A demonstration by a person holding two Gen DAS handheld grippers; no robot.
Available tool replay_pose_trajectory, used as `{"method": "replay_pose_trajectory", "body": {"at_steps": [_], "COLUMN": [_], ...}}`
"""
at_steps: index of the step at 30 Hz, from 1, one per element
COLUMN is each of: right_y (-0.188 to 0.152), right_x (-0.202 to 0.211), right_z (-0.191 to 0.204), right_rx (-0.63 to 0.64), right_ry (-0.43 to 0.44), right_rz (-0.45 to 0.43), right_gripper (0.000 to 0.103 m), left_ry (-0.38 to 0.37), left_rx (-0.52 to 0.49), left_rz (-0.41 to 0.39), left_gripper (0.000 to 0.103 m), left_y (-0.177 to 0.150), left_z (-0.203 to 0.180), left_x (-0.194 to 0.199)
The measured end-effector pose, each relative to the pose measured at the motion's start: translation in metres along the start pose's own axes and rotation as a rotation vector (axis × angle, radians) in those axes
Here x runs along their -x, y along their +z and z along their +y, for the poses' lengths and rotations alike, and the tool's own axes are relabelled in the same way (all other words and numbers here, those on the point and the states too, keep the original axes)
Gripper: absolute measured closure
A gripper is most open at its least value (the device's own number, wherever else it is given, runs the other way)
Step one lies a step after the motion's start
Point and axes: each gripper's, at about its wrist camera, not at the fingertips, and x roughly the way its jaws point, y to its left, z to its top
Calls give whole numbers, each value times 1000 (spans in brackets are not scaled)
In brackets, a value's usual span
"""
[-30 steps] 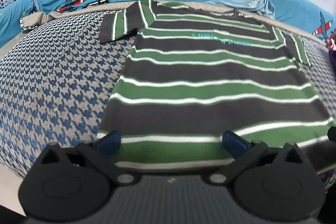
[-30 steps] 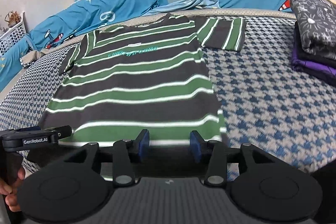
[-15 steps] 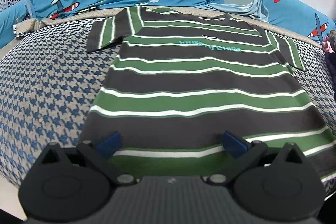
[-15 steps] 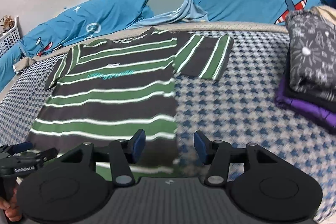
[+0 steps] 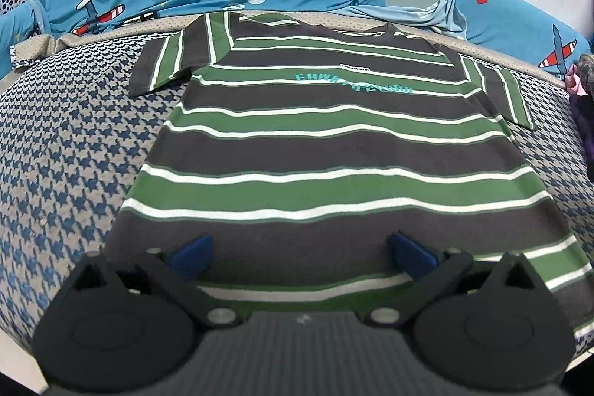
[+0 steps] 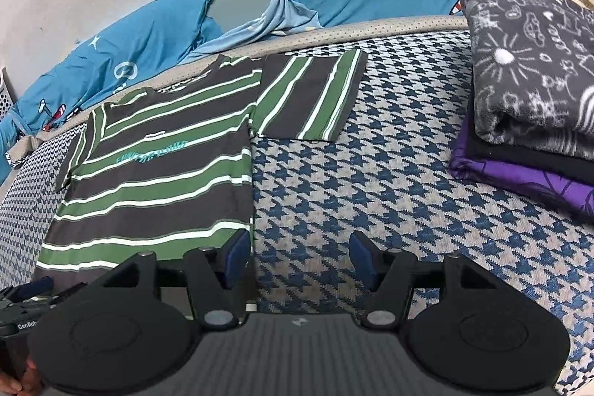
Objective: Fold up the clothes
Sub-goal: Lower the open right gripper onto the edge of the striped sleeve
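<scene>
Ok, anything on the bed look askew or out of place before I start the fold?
Nothing stands out. The striped T-shirt lies flat and face up on the houndstooth cover, both sleeves spread. The folded stack sits apart from it, to the right.

The right tool [image 6: 299, 260] hangs spread above the houndstooth cover [image 6: 389, 180] beside the striped shirt [image 6: 159, 180].

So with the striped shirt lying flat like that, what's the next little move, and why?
Probably the right gripper should slide left and close on the shirt's hem corner. Its fingers are open, one at the shirt's edge and the other over bare bedcover. The left gripper already hovers open over the hem, so both could then lift it together.
</scene>
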Motion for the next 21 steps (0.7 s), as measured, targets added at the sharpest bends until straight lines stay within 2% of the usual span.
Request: {"method": "replay_pose_trajectory", "body": {"at_steps": [13, 21], "right_y": [6, 13], "right_x": [-13, -24], "right_z": [1, 2], "right_rx": [30, 17], "right_ry": [-25, -20], "right_rz": [-22, -25], "right_gripper": [45, 45], "left_ry": [-26, -29], "left_rx": [19, -41], "left_rz": [47, 45], "left_gripper": [0, 0], "left_y": [23, 47], "left_z": [-2, -2], "left_x": [-19, -31]}}
